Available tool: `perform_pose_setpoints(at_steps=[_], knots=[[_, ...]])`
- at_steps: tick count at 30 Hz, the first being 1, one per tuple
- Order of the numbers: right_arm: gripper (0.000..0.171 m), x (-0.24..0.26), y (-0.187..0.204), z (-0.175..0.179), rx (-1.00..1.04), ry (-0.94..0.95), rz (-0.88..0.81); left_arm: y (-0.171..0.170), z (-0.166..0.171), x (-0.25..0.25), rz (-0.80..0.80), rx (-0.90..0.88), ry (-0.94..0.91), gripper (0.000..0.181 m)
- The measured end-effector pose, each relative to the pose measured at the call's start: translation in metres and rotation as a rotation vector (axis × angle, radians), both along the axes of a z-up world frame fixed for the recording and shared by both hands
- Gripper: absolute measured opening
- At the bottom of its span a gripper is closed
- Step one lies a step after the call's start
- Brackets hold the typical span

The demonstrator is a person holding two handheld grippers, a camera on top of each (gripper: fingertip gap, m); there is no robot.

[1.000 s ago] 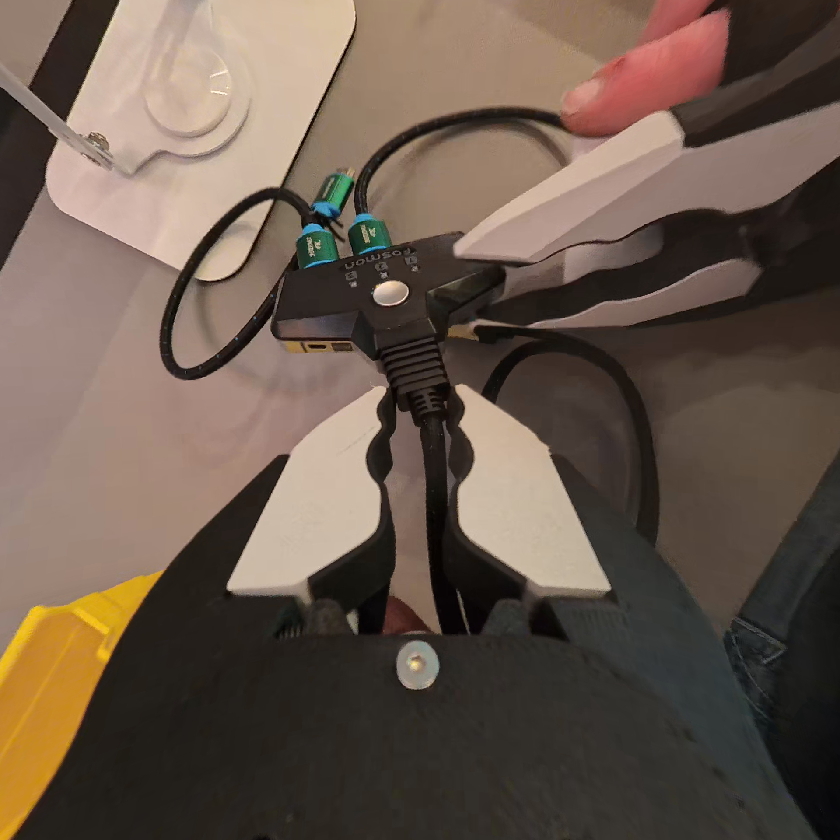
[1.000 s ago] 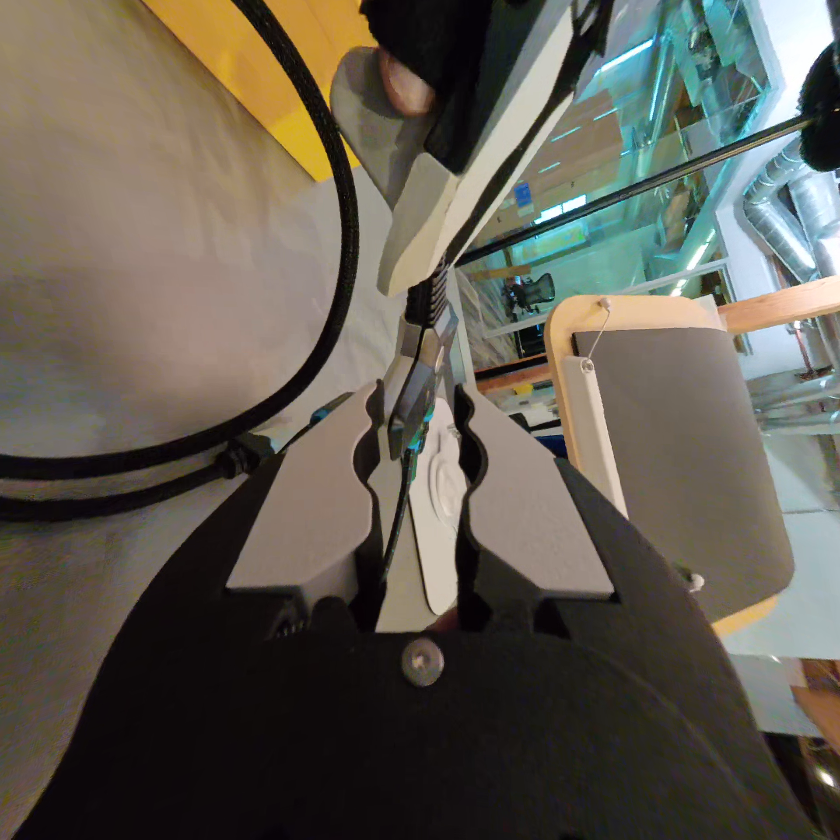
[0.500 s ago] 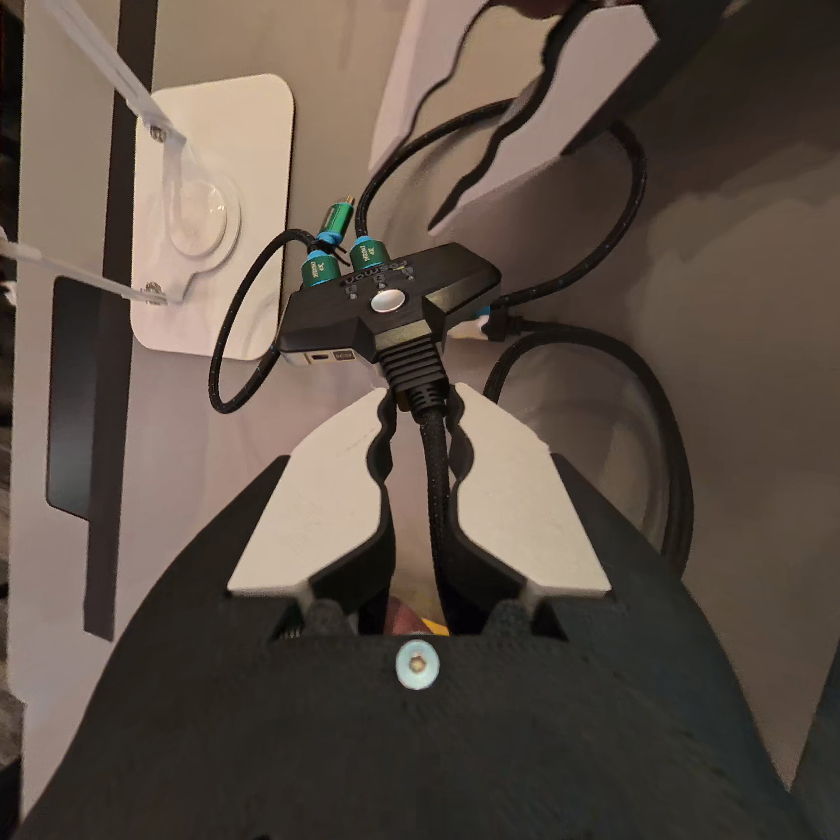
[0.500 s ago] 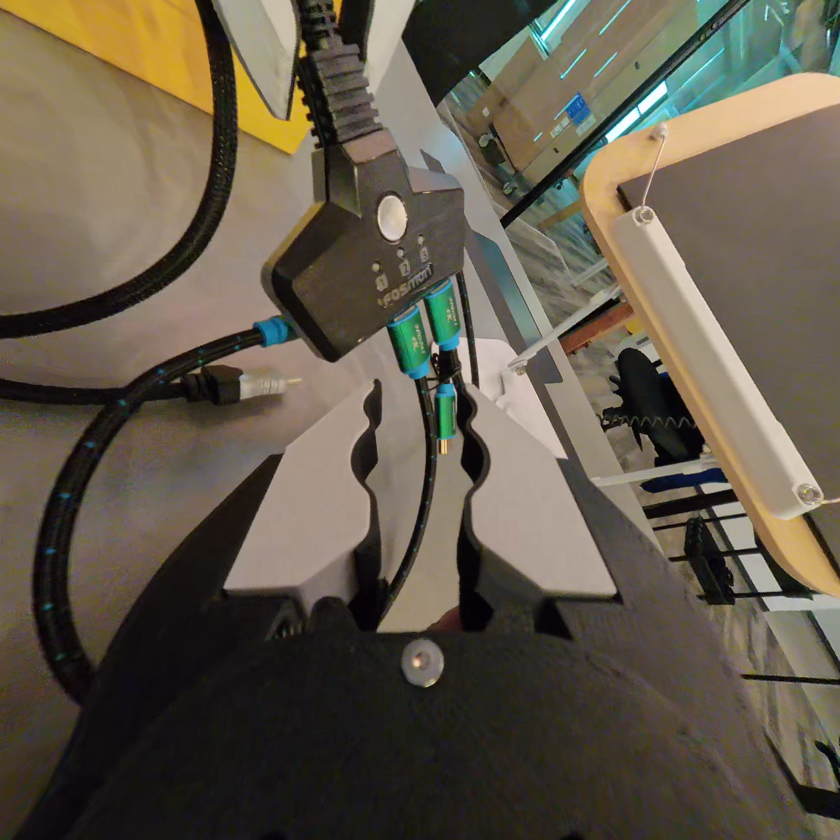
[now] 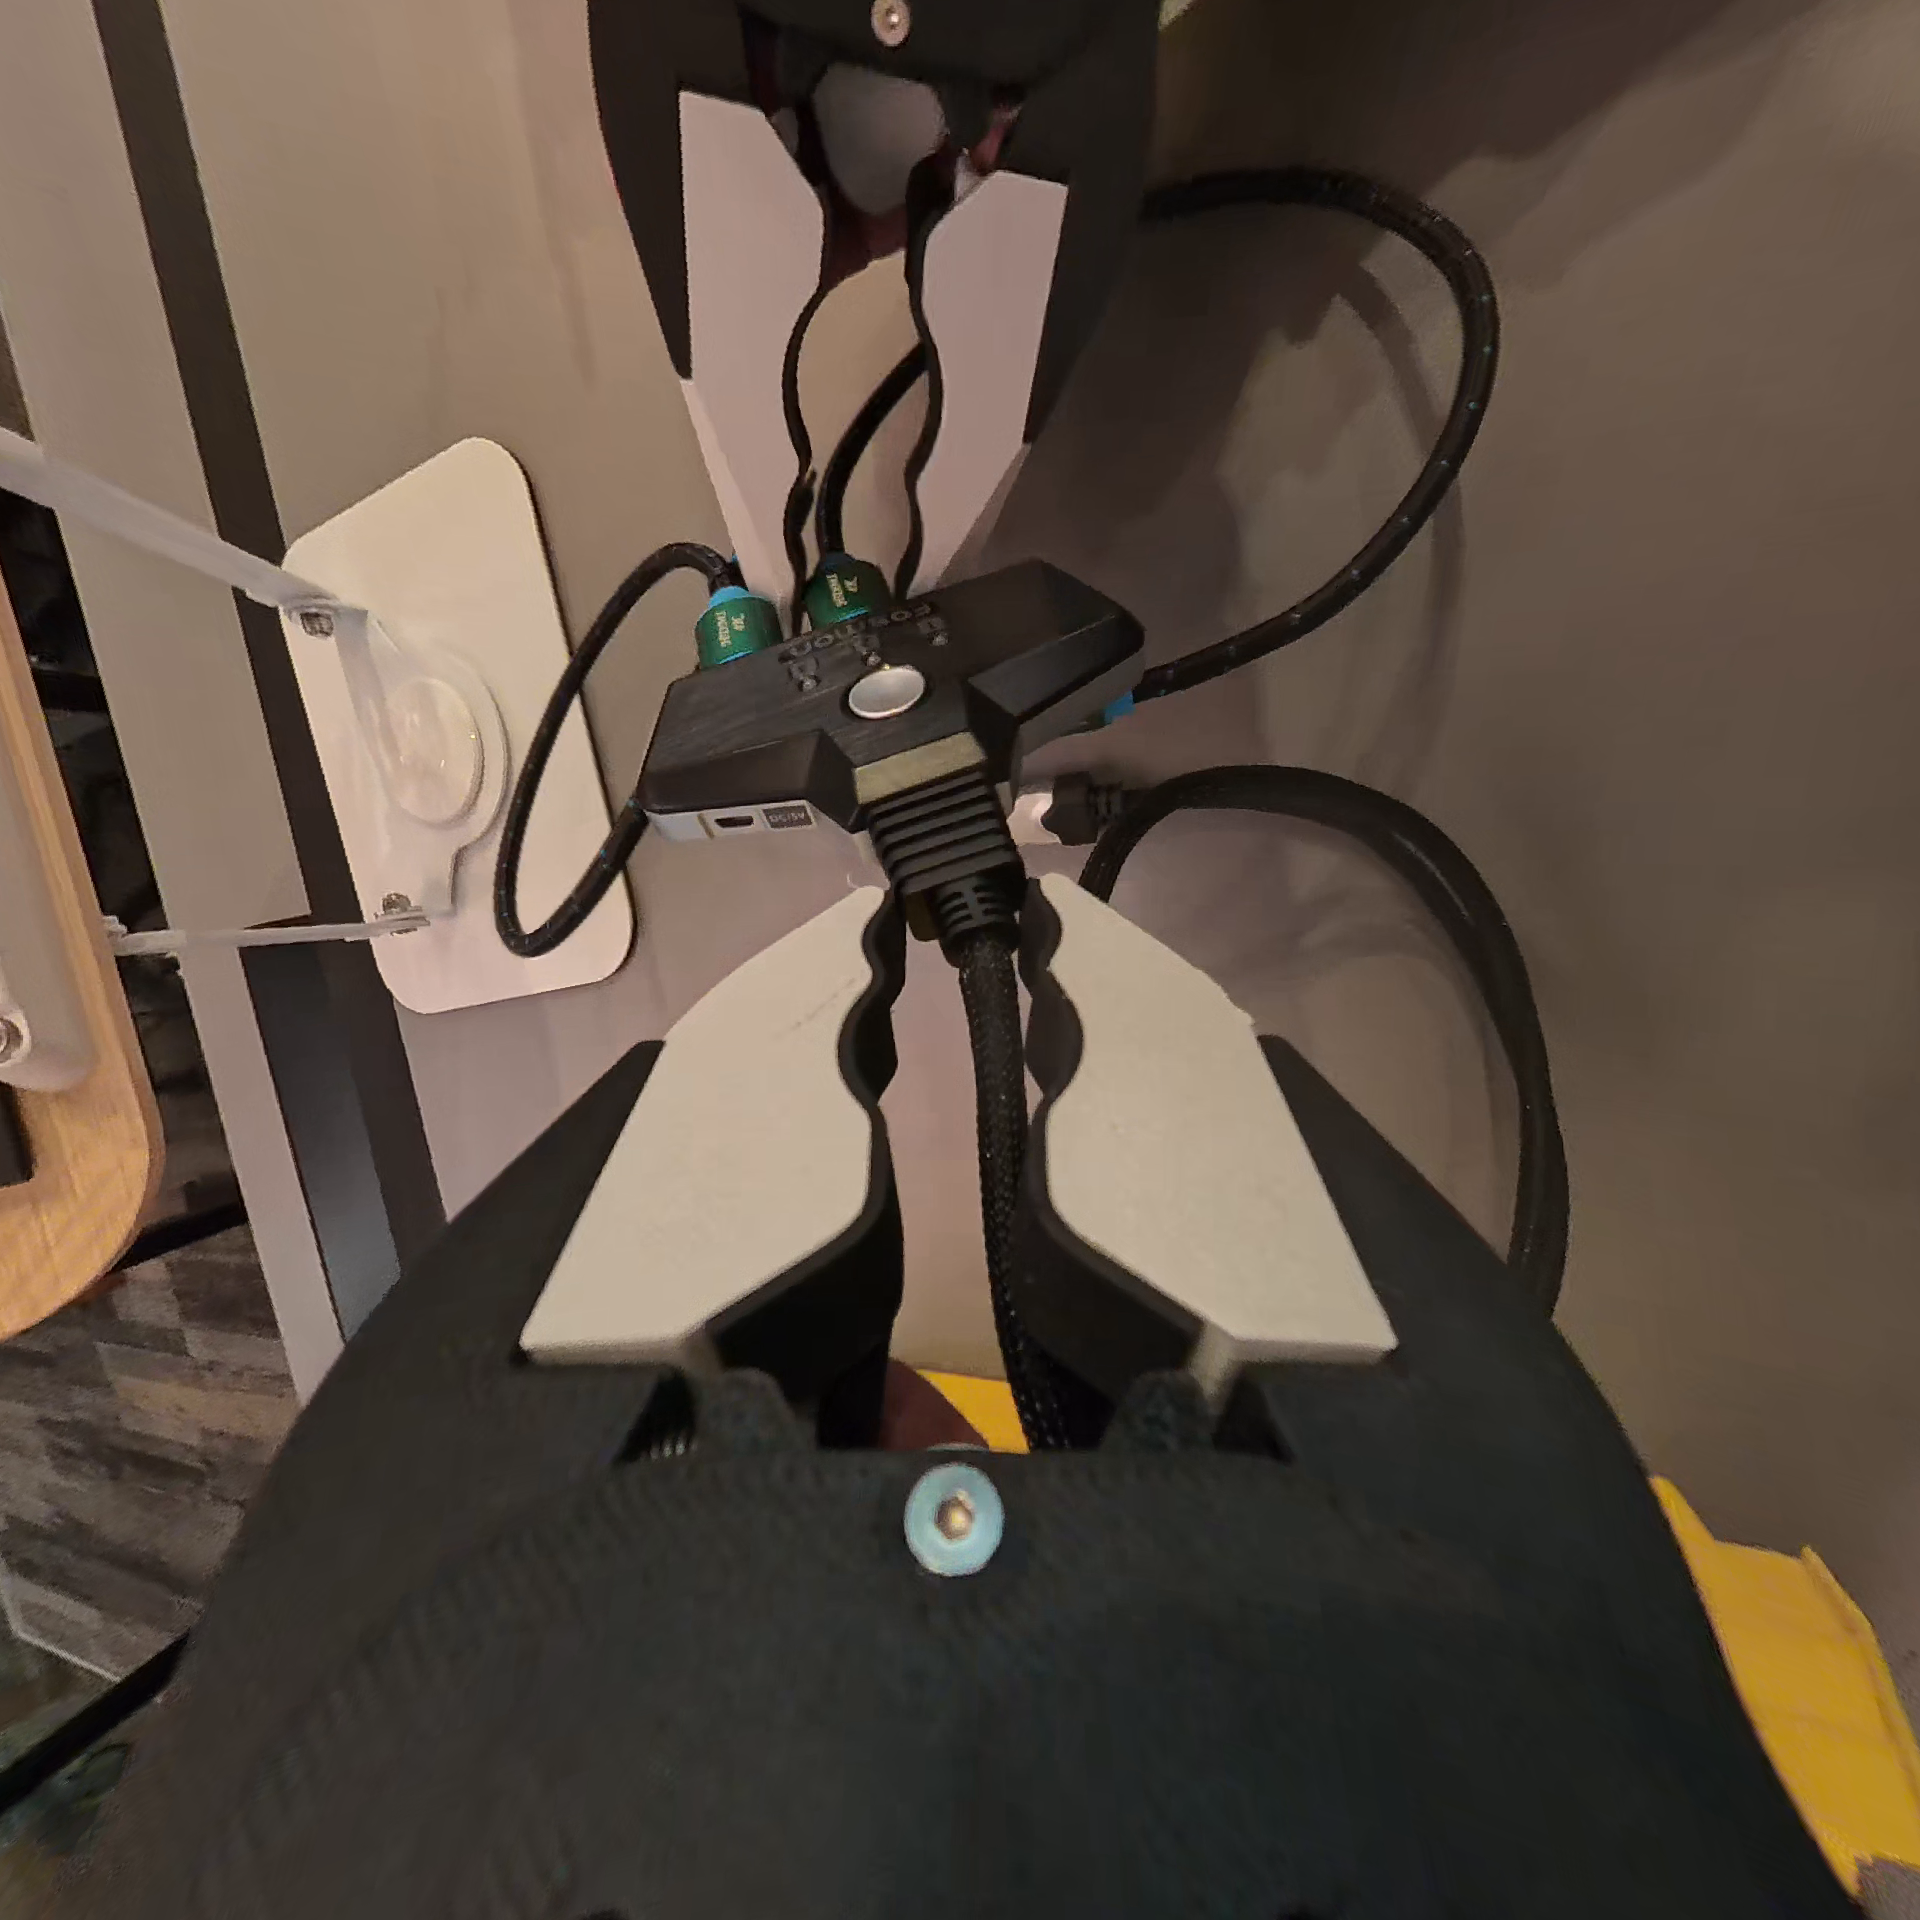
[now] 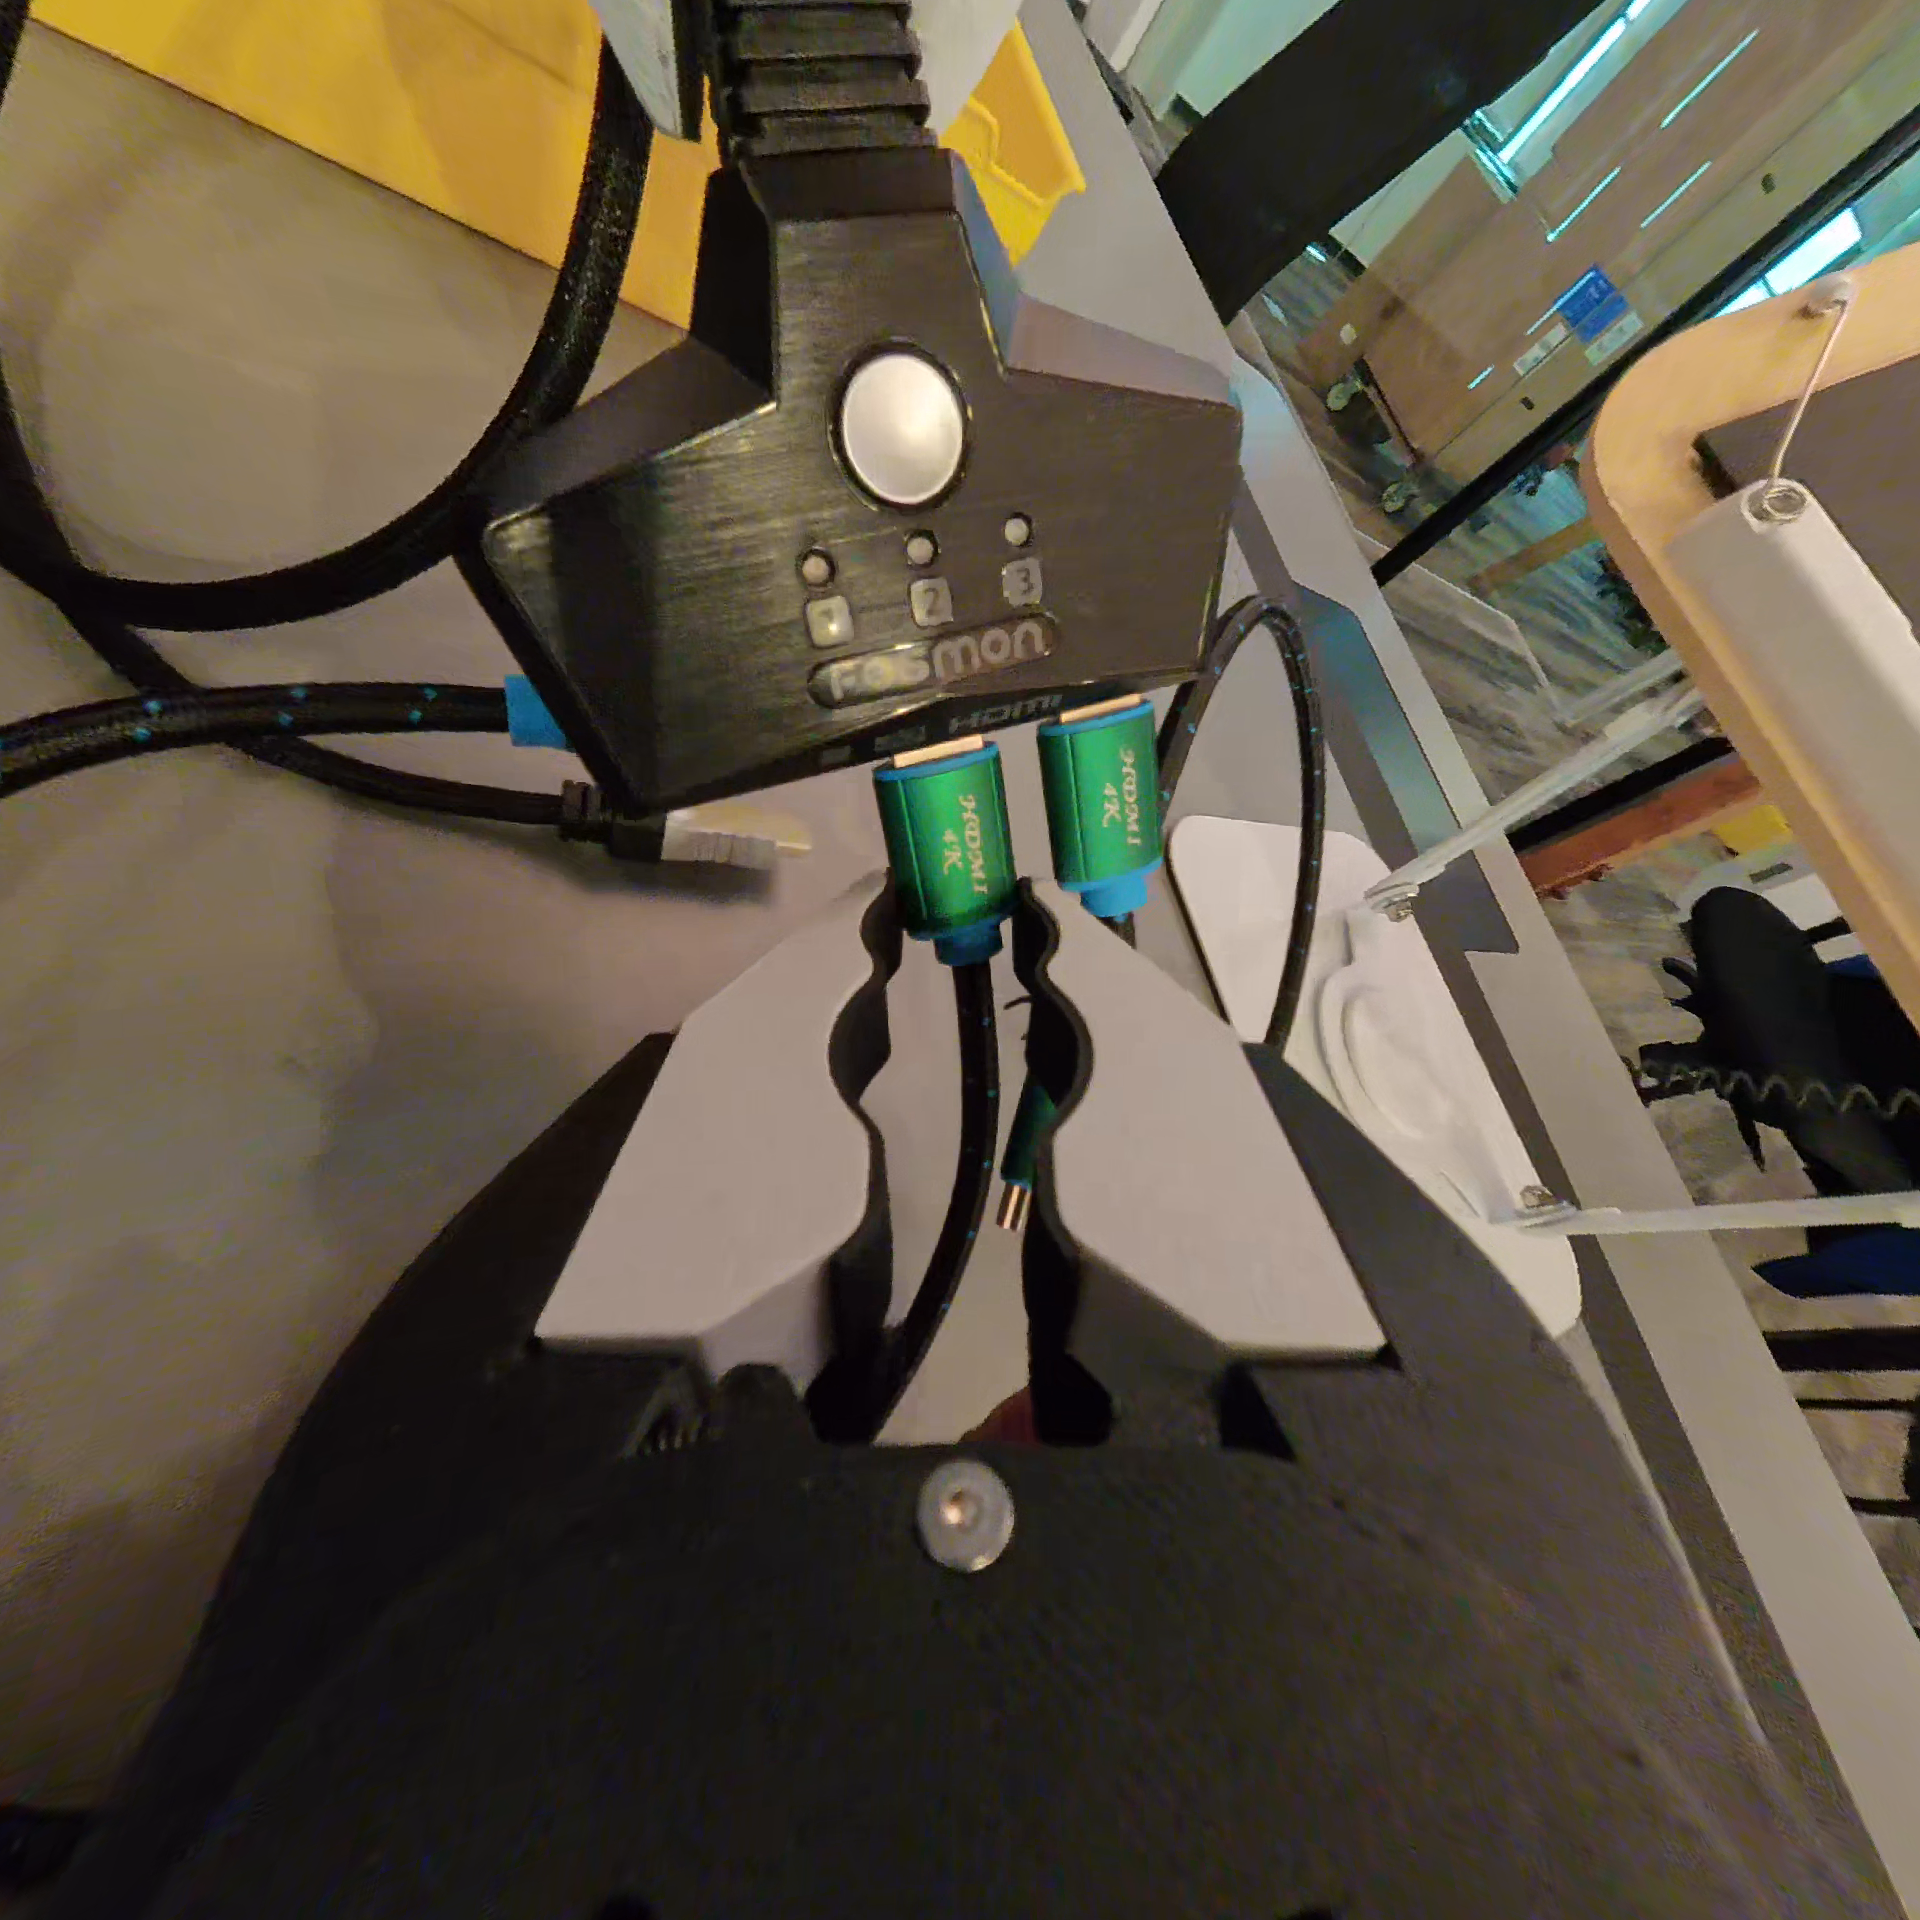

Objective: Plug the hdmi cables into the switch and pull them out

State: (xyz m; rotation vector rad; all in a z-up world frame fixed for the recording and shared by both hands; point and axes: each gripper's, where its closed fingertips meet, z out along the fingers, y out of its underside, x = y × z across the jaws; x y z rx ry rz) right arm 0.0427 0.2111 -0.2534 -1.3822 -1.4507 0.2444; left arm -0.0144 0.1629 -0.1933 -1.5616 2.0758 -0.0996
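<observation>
The black HDMI switch (image 5: 894, 686) hangs above the grey table, and my left gripper (image 5: 961, 914) is shut on the ribbed neck of its braided cable (image 5: 997, 1143). Two green plugs sit in its front ports. My right gripper (image 6: 956, 904) faces the ports, with its fingertips closed on the rear end of the left green plug (image 6: 940, 842). The second green plug (image 6: 1096, 810) is beside it. In the left wrist view the right gripper (image 5: 852, 561) comes down from the top onto that plug (image 5: 847, 597). A small loose green plug (image 6: 1023, 1153) dangles between the right fingers.
A blue-collared cable (image 6: 530, 717) enters the switch's side. A loose black plug with a silver tip (image 6: 717, 836) lies on the table. A yellow bin (image 6: 436, 114) stands behind. A white plate with a clear mount (image 5: 436, 727) lies by the table edge, with a wooden-framed panel (image 6: 1714, 540) beyond. The left gripper's tips are roughly 10 cm from the right gripper's.
My right gripper let go of the switch's side, swung round to face the ports, came in and narrowed its fingers around a green plug. The left gripper kept its hold and turned.
</observation>
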Motion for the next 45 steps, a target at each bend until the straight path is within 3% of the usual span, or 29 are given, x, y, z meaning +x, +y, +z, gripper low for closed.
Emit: perform_pose_setpoints(at_steps=[11,19,24,30,36,45], knots=[[0.017,0.004,-0.009,0.004,-0.050,0.002,0.024,0.009,-0.007,-0.015,0.041,0.027,0.068,0.024],[0.016,0.000,-0.008,-0.007,-0.051,-0.054,-0.002,0.022,0.017,-0.013,0.166,0.156,0.031,0.057],[0.016,-0.001,-0.007,-0.003,-0.045,-0.037,-0.020,0.013,0.005,0.005,0.188,0.229,0.066,0.074],[0.016,-0.003,-0.007,-0.004,-0.032,-0.051,-0.036,0.014,-0.017,0.019,0.197,0.157,0.109,0.098],[0.016,-0.007,-0.010,-0.003,-0.019,-0.058,-0.032,0.018,-0.041,0.019,0.248,-0.027,0.186,0.128],[0.016,-0.008,-0.010,-0.003,-0.019,-0.072,-0.051,0.022,-0.064,0.015,0.263,-0.039,0.288,0.122]])
